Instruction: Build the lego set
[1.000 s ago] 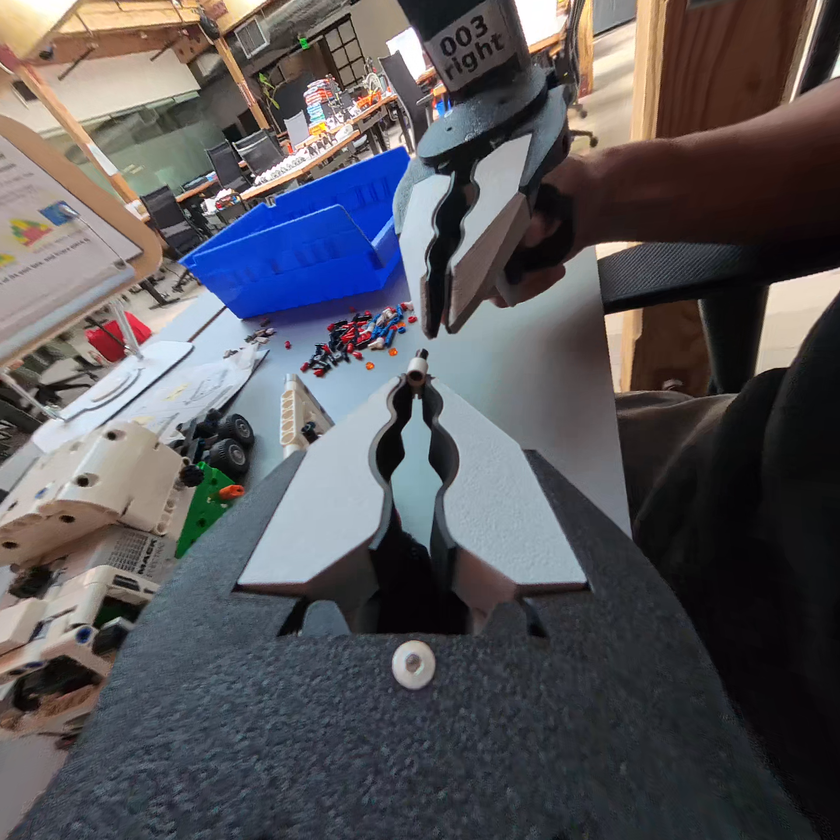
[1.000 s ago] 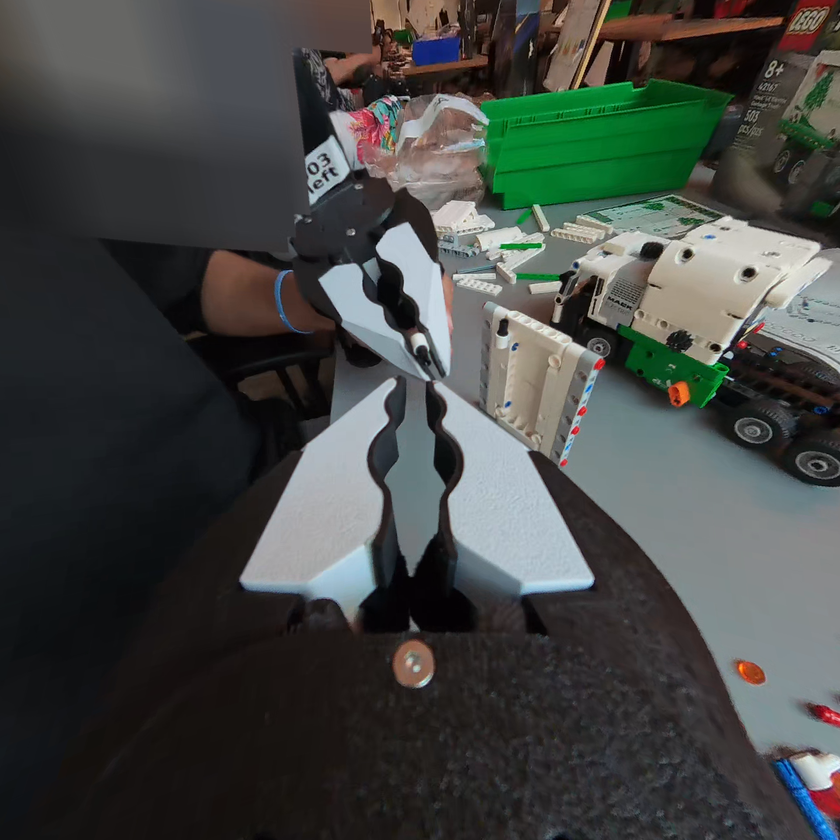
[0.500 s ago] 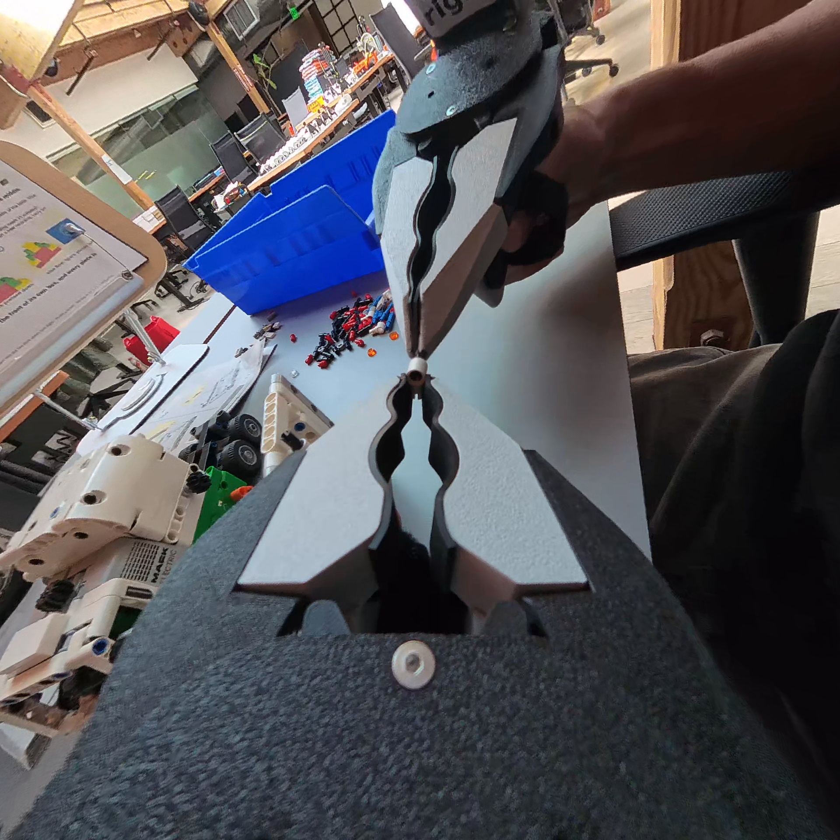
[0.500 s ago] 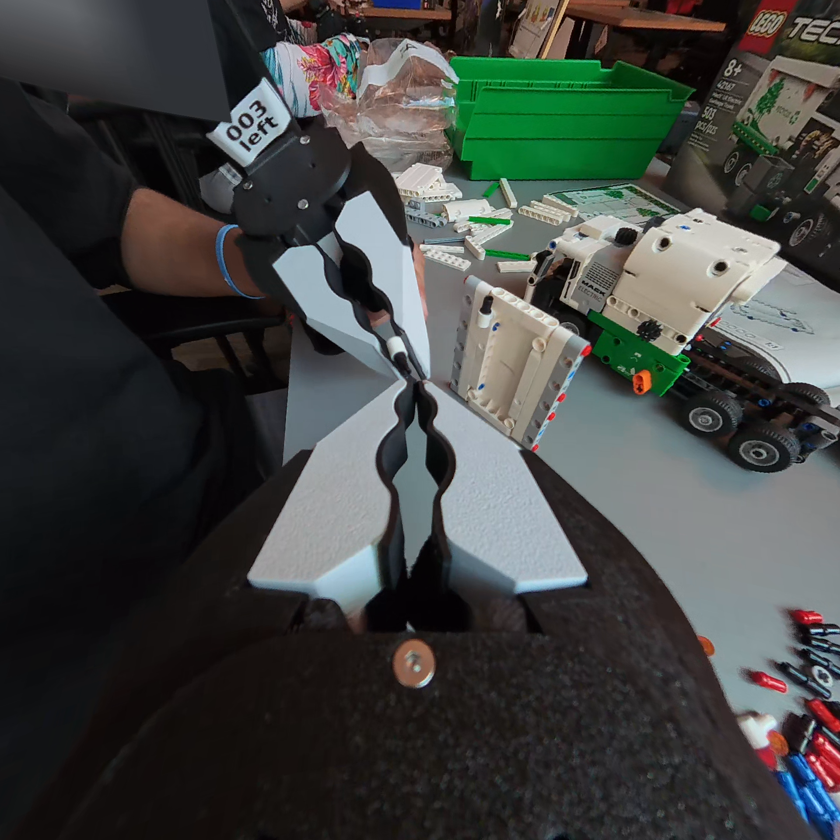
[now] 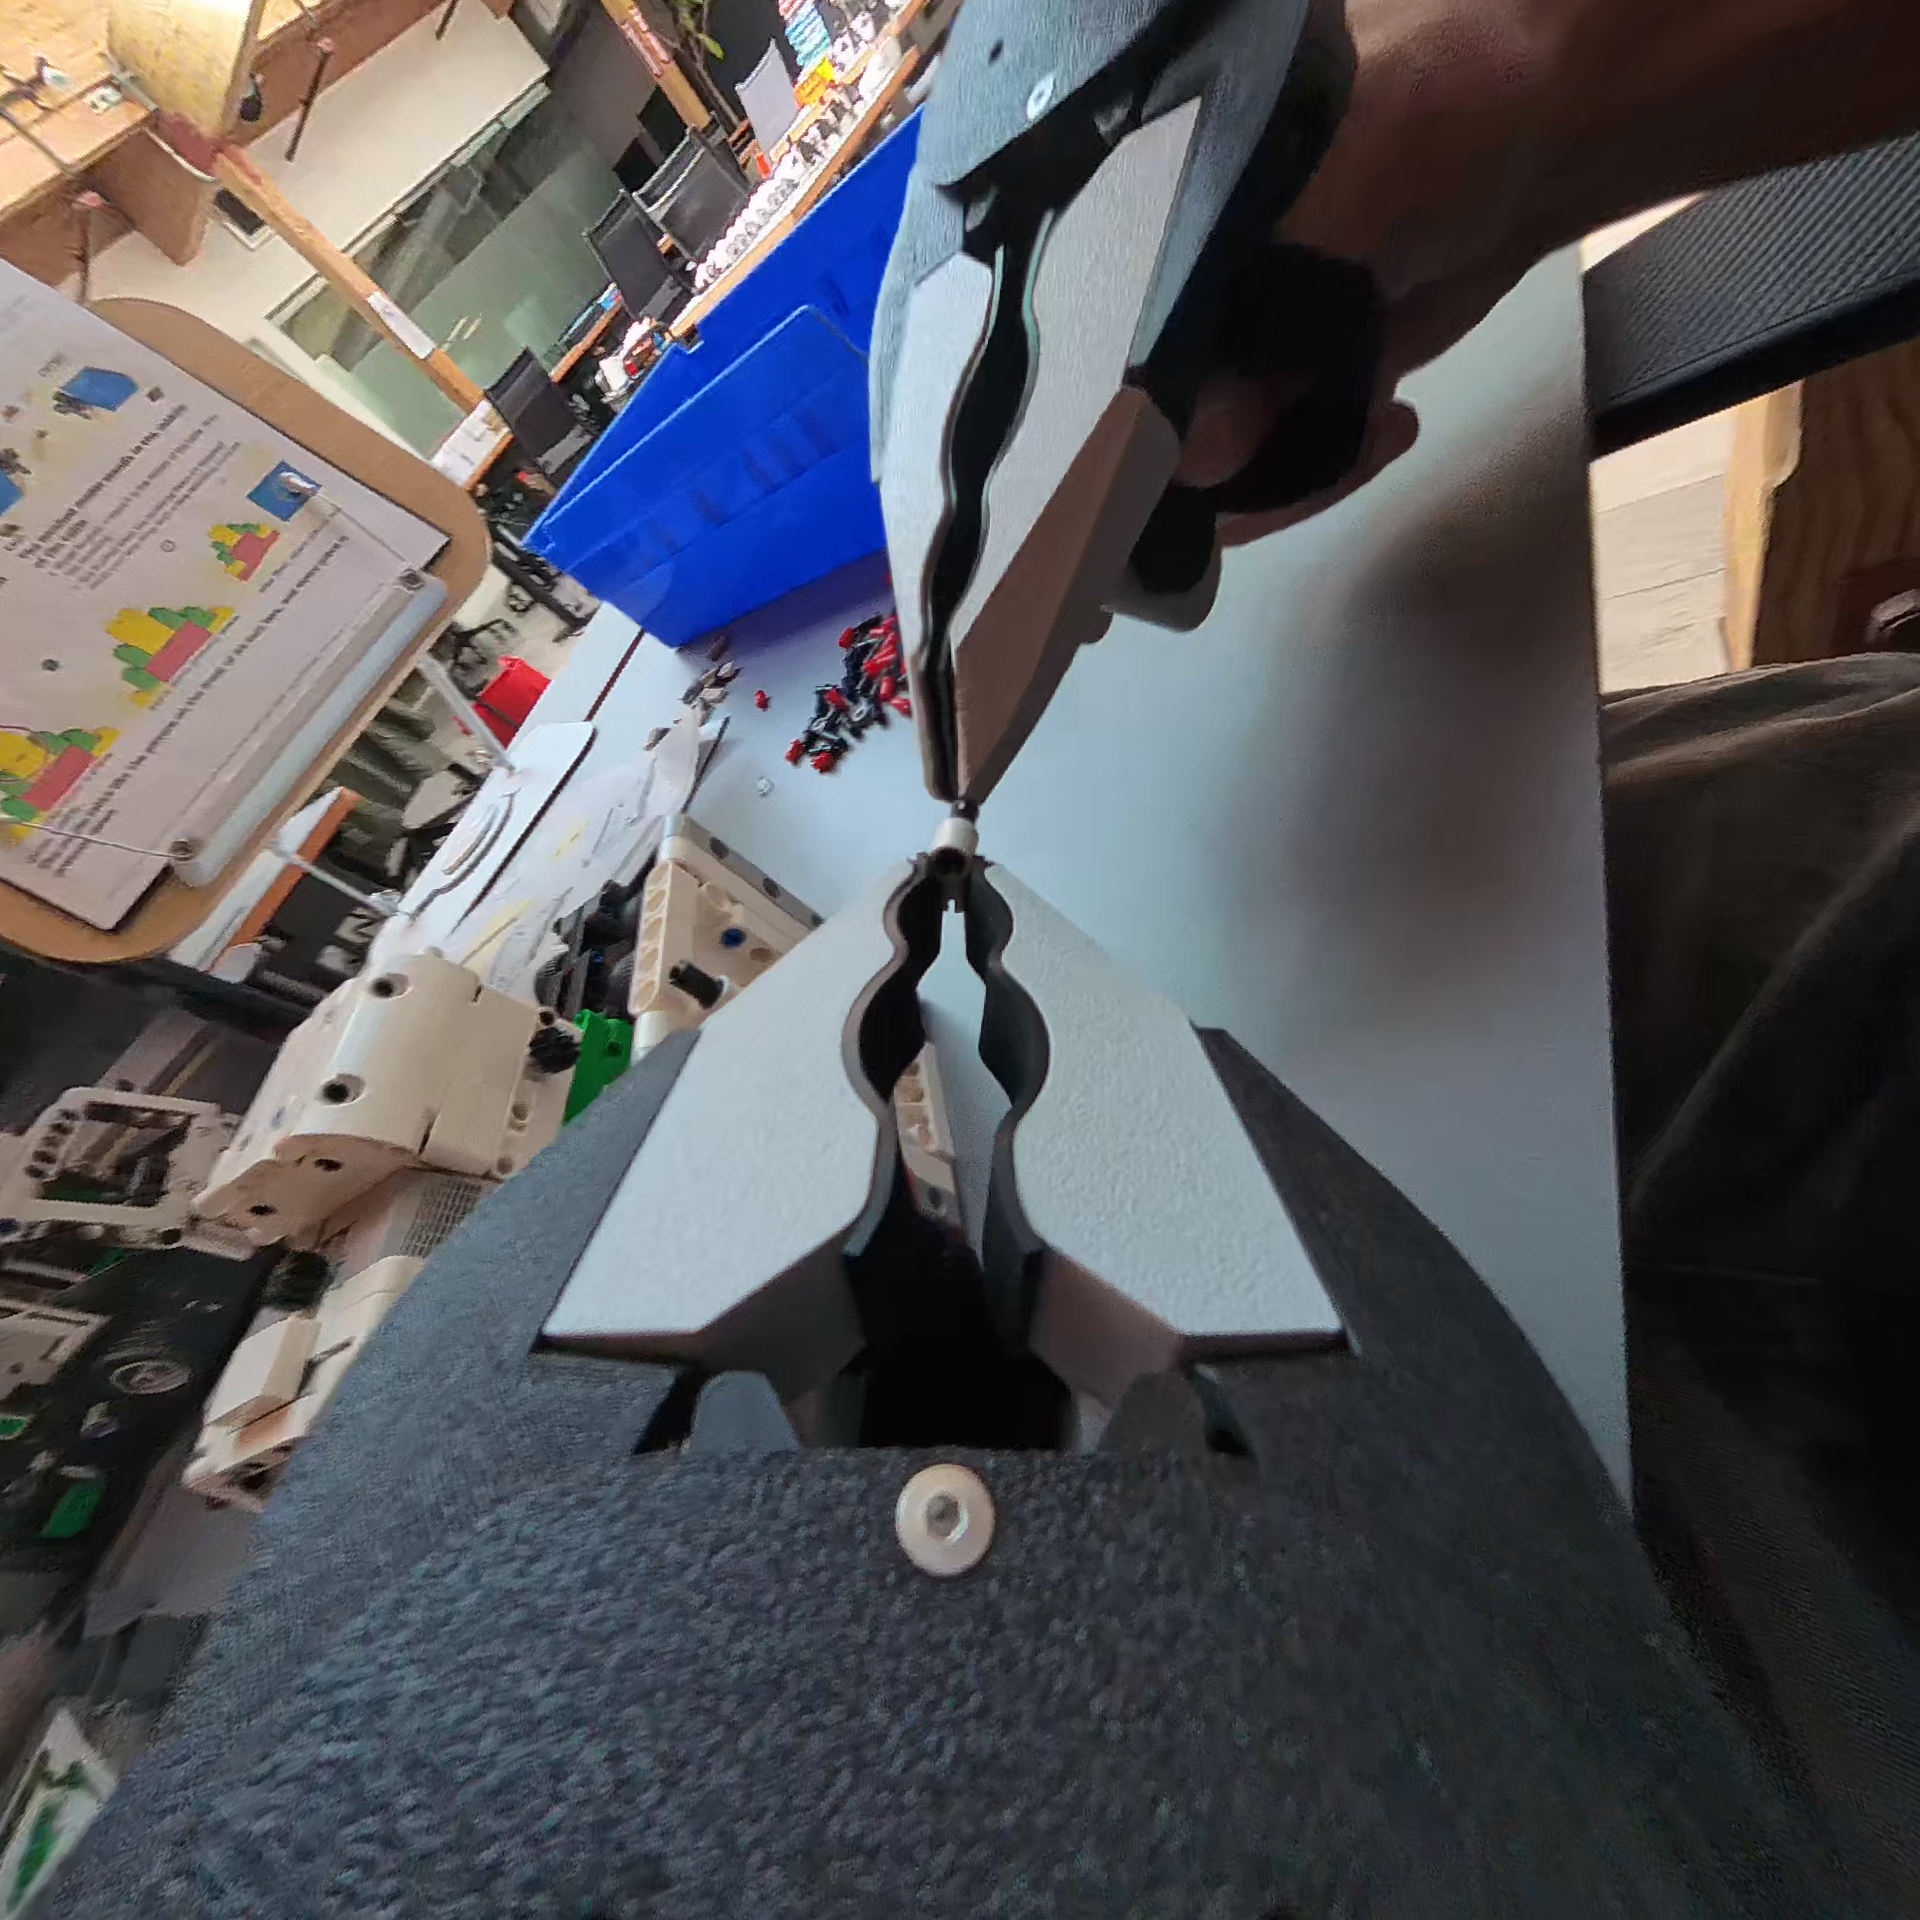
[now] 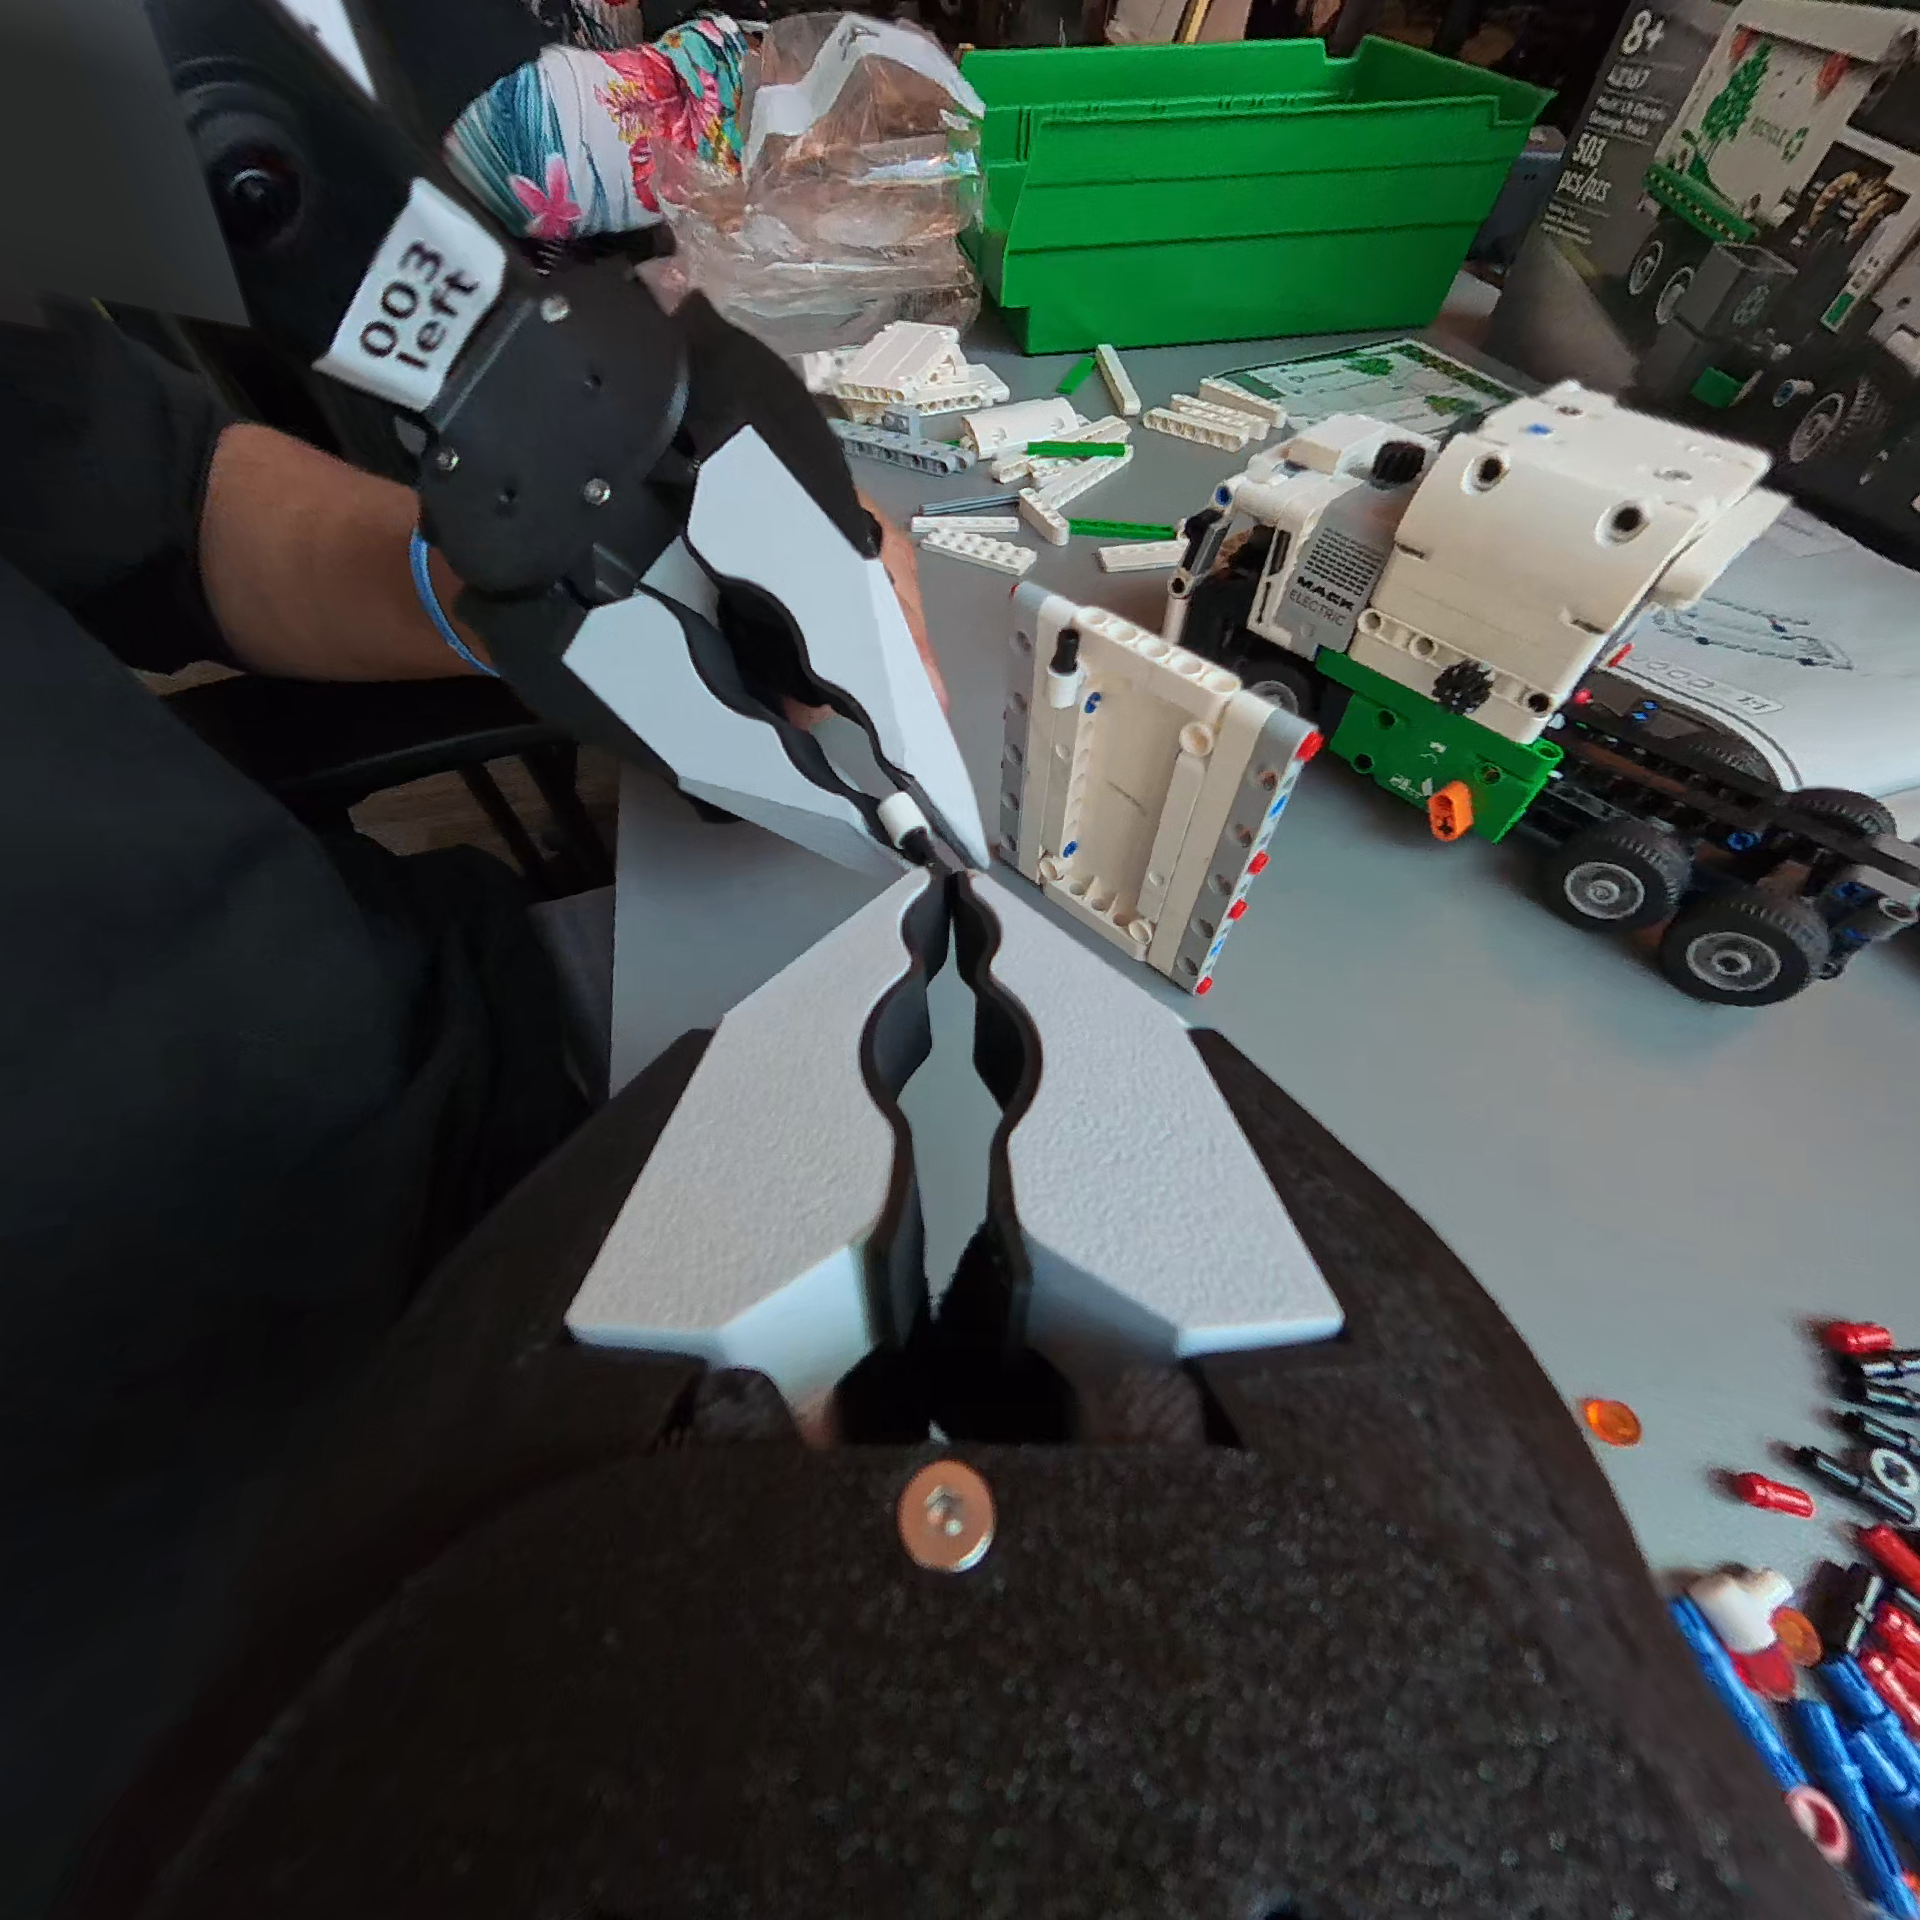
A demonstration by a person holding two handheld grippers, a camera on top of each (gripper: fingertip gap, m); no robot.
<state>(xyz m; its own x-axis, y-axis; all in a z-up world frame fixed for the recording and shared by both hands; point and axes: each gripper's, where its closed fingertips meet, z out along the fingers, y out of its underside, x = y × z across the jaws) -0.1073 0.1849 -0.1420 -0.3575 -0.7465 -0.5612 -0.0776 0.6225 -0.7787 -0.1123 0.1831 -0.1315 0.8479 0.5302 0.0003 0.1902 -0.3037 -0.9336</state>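
The small white bush [image 5: 953, 834] with a black pin is pinched at the left gripper [image 5: 948, 868] fingertips, above the near surface [image 5: 1299, 831]. The right gripper [image 6: 951, 883], fingers pressed nearly together, is met tip-to-tip, apparently gripping the pin's end for seating.

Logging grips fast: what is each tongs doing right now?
Left tongs: closed on the small white bush.
Right tongs: closed on a black pin sticking from that bush.
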